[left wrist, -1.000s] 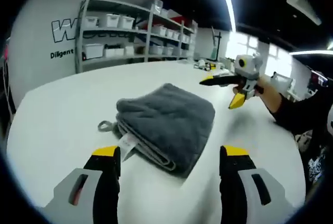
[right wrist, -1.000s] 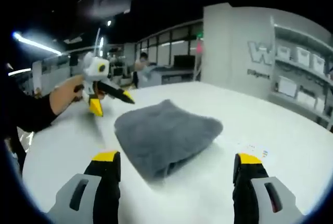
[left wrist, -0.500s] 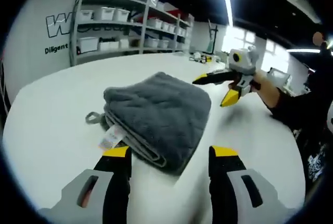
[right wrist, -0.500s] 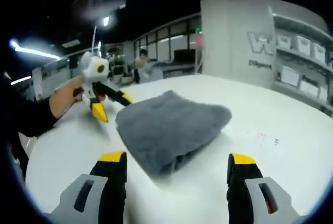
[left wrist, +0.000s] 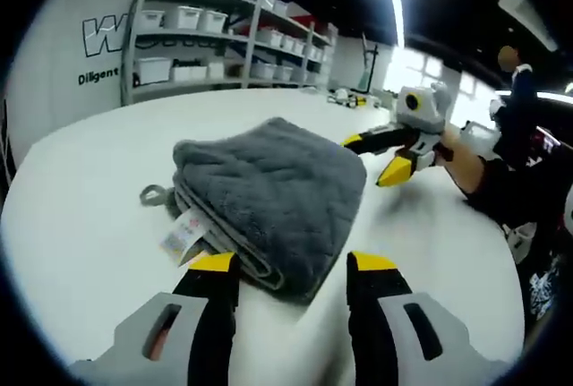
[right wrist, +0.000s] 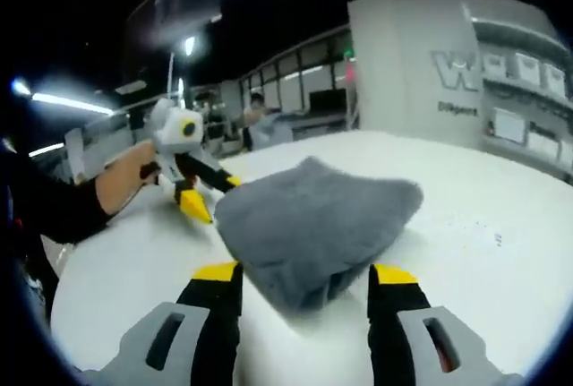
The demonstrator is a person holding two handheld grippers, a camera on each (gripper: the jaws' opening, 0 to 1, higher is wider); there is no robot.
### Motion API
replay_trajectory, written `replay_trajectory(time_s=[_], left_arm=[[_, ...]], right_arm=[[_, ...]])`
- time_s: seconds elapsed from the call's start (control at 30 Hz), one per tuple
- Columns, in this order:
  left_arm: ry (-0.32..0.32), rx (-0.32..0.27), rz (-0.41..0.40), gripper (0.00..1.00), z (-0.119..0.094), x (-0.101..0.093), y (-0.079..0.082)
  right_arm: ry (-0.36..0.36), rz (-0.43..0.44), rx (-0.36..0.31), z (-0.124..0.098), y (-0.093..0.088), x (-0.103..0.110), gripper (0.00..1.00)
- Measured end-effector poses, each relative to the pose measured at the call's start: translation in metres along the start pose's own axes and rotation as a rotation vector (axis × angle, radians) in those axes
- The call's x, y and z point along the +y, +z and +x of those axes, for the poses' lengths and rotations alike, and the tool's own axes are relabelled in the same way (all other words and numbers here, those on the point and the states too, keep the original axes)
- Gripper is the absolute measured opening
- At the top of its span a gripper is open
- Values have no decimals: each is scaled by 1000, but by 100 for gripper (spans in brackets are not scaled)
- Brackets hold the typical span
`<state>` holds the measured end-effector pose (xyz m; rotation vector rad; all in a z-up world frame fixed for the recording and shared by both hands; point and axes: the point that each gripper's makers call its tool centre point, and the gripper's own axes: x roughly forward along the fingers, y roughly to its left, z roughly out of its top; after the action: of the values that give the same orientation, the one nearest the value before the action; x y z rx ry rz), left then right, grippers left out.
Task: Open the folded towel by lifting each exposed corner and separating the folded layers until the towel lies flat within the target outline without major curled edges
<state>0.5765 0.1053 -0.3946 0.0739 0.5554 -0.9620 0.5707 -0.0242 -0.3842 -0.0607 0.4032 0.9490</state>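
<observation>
Nothing is unfolded yet: the grey towel [left wrist: 269, 193] lies fully folded on the white table [left wrist: 81, 207], my left gripper [left wrist: 291, 265] and right gripper [right wrist: 304, 274] both released at its corners, grasping nothing.

Towel [left wrist: 269, 193]: grey, thick plush pile, folded into a compact multi-layer stack, roughly rectangular, lying flat on white table [left wrist: 81, 189]. Top layer slightly domed w/ soft rounded edges. In left gripper view, stacked layer edges show along near side; a white care label [left wrist: 182, 229] and a small grey hang loop [left wrist: 154, 195] stick out at the near-left corner, resting on the table. In right gripper view, towel [right wrist: 318, 225] shows a rounded fold at its near end, layers slightly parted there.
</observation>
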Motion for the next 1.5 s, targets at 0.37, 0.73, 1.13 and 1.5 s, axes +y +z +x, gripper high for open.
replay_trajectory(time_s=[0.37,0.73,1.13,1.5], left_arm=[[24,-3,-5,37,2,11,0],[12,-20,8,24,4,9,1],[-66,-70,-64,19,4,2,0],[-45,-63,-56,12,5,-15,-3]], right_arm=[[26,2,-11,5,-3,6,29],[20,17,-9,2,-2,-2,15],[34,47,4,-4,-4,-4,7],[24,45,9,-12,-5,6,5]])
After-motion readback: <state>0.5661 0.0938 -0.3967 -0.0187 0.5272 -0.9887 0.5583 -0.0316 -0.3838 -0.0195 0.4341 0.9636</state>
